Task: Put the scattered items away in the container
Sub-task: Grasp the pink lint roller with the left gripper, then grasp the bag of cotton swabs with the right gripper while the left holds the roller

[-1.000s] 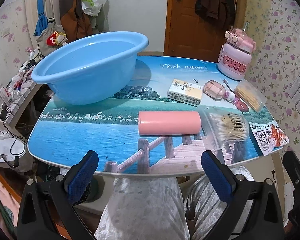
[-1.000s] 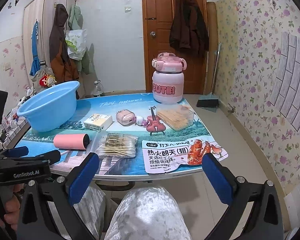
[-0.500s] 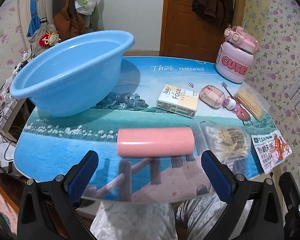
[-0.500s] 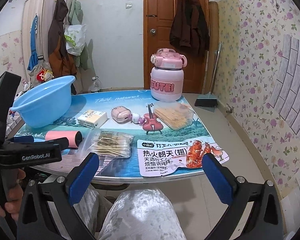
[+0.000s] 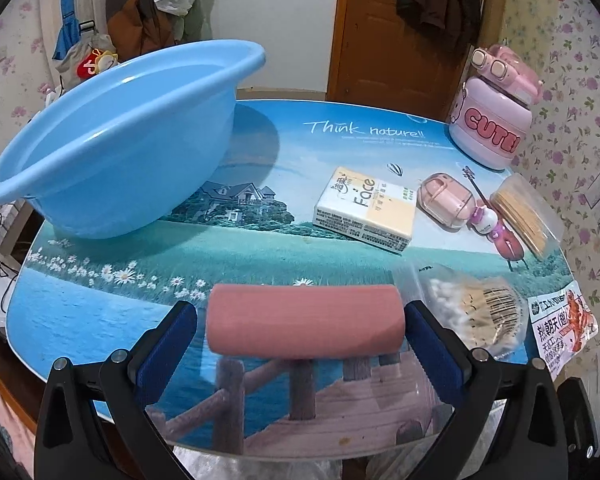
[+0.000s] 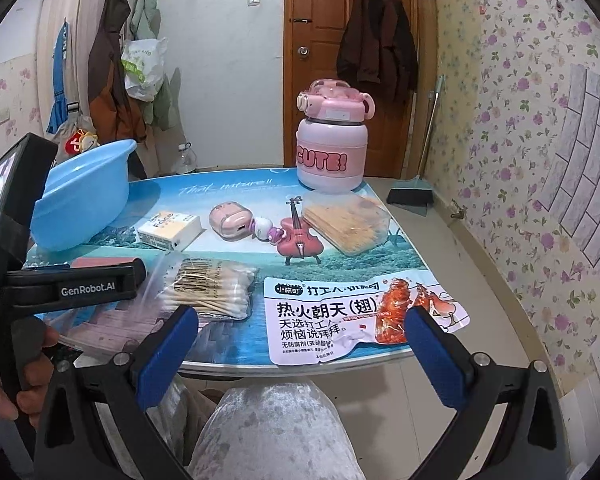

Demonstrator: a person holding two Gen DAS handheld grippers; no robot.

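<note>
- Basin (image 5: 112,148): blue container at the table's (image 5: 260,256) far left; no item shows inside, though its floor is partly hidden.
- Left gripper (image 5: 300,344): jaws wide, straddling the pink roll (image 5: 304,324) end to end, pads just beside its ends, nothing gripped.
- Right gripper (image 6: 300,344): wide open and empty, hanging off the near table edge before the snack packet (image 6: 356,316).
- Remaining on the table: tissue pack (image 5: 364,210), pink case (image 5: 446,202), violin toy (image 5: 508,244), swab bag (image 5: 472,312), stick bag (image 5: 520,216), bottle (image 5: 496,120).
- Progress: judged at the start; first pickup pending.
</note>
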